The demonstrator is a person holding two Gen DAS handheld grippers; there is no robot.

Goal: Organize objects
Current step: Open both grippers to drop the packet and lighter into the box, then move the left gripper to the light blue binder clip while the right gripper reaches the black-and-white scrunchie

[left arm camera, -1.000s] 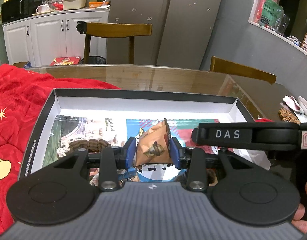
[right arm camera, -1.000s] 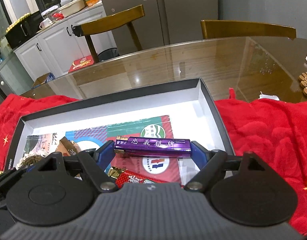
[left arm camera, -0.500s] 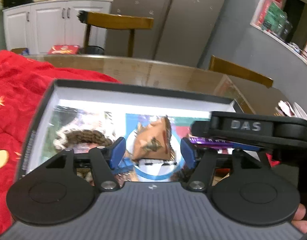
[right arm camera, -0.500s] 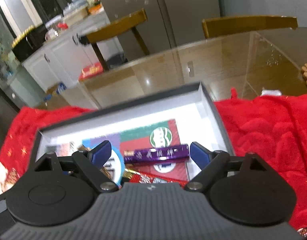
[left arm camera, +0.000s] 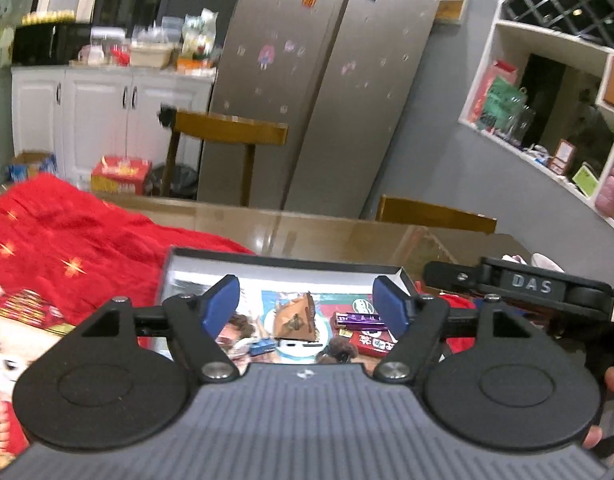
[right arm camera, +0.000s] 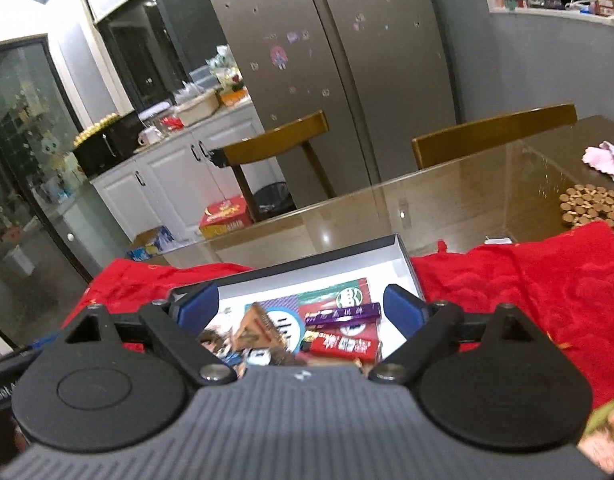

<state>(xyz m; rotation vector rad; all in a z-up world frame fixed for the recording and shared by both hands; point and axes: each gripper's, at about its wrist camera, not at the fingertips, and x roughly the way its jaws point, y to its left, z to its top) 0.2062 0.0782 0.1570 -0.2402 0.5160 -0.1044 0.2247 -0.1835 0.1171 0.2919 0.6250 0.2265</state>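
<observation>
A: What does the left wrist view show?

B: The left gripper hangs above an open box. Its 2 blue pads are spread wide and have just been opening; nothing is pinched between them. Below the gap, a brown triangular packet lies on the box floor. Right of it lies a purple bar, and a red pack sits just in front of that bar. The box rests on a red cloth over a glass table. The right gripper's black arm, lettered DAS, reaches in from the right edge.

A: And the right wrist view?

B: The right gripper is also above the box, pads far apart, jaws just having opened, and empty. The purple bar lies flat in the box's right half, apart from both pads. The red pack lies just in front of it, and the packet stands to the left. The red cloth spreads to the right. 2 wooden chairs stand behind the table.
</observation>
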